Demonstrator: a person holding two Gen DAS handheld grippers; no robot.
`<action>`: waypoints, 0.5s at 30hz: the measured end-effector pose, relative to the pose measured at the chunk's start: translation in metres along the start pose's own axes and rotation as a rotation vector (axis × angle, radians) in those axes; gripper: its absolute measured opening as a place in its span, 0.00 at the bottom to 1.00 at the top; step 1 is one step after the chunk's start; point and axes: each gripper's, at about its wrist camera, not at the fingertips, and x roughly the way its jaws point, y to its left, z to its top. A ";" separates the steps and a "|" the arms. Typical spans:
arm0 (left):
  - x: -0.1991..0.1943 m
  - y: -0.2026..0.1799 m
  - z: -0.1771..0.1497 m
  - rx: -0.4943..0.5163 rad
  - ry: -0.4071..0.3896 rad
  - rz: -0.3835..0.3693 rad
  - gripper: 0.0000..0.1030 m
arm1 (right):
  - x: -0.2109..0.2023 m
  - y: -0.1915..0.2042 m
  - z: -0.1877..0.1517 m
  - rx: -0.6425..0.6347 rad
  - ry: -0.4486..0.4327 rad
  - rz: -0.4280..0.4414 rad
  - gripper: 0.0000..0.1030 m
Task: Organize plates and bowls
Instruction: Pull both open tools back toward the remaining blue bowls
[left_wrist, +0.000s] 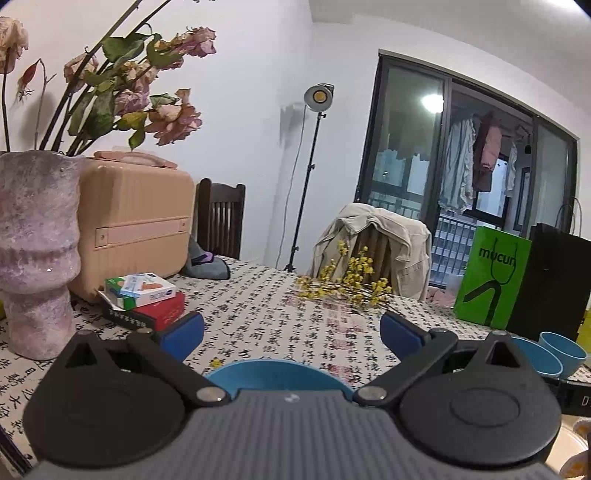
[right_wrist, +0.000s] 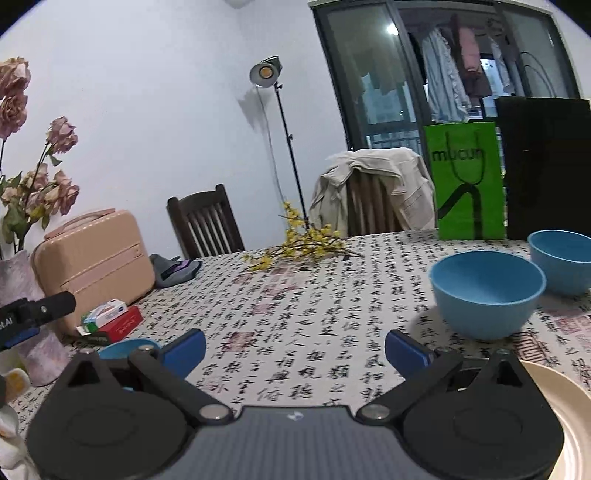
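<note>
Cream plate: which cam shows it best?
Right wrist. The cream plate shows a broad arc of rim at lower right, partly behind the open right gripper. Left wrist catches only a pale sliver at the bottom right edge, hard to identify.

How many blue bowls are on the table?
3: one near the right gripper, front right; one just behind it; one low beside the left gripper. More may be hidden.
</note>
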 end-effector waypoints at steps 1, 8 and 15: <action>0.000 -0.001 -0.001 -0.002 -0.002 -0.005 1.00 | -0.003 -0.002 -0.002 0.000 -0.009 -0.008 1.00; -0.006 -0.003 -0.011 0.012 -0.014 -0.025 1.00 | -0.025 -0.014 -0.011 -0.018 -0.071 -0.064 1.00; -0.014 0.002 -0.019 0.012 -0.033 -0.061 1.00 | -0.054 -0.029 -0.027 -0.032 -0.125 -0.122 1.00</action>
